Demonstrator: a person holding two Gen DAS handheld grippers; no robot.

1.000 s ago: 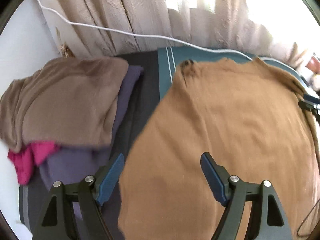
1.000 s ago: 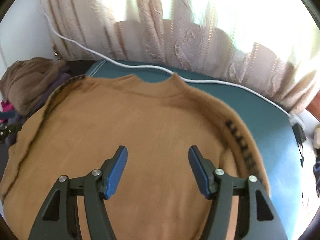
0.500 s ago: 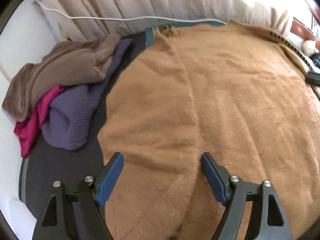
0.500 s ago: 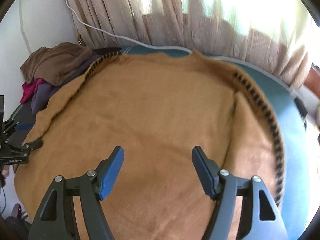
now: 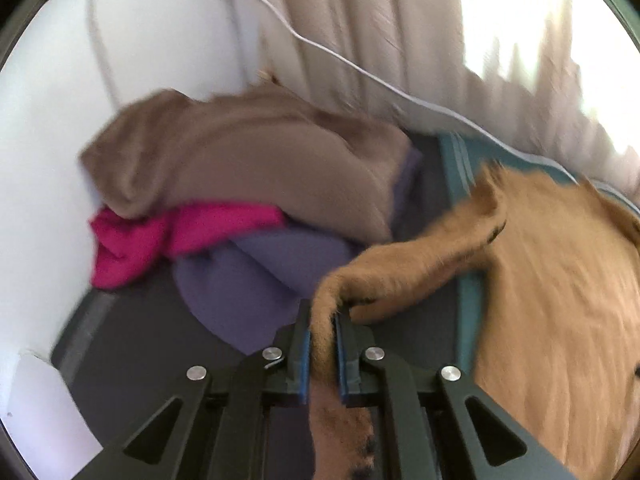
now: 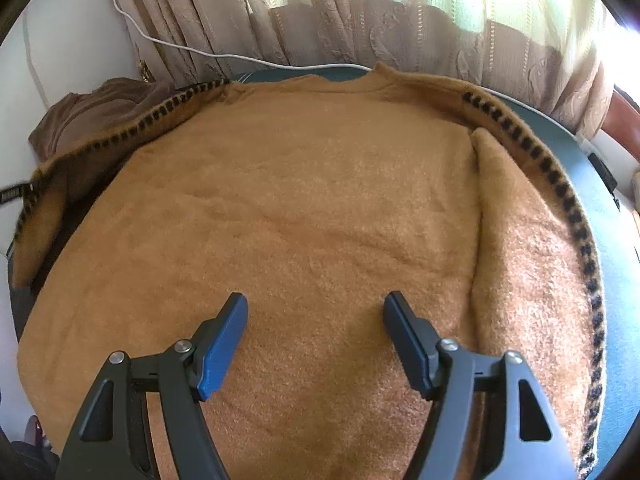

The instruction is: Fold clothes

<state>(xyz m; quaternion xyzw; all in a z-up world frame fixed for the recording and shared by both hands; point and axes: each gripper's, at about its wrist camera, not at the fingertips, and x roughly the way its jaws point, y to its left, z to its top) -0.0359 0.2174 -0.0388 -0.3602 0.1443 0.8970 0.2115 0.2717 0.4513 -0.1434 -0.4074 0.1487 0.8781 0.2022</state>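
Observation:
A fuzzy tan sweater [image 6: 312,216] with black checked trim lies spread flat on a teal mat [image 6: 612,240]. Its neckline is at the far side, by the curtain. My left gripper [image 5: 322,344] is shut on the sweater's left sleeve [image 5: 404,276] and holds it lifted off the surface. That lifted sleeve also shows in the right wrist view [image 6: 44,208] at the far left. My right gripper [image 6: 316,320] is open and empty, just above the sweater's lower body. The right sleeve [image 6: 532,240] lies folded along the right side.
A pile of clothes sits at the left by the white wall: a brown garment [image 5: 248,160], a pink one [image 5: 160,236] and a purple one [image 5: 260,280], on a dark mat [image 5: 132,352]. Curtains [image 6: 360,20] and a white cable [image 6: 224,56] run along the back.
My left gripper was open over the sweater; it has moved left, shut on the left sleeve and lifted it. My right gripper stays open and has shifted only slightly.

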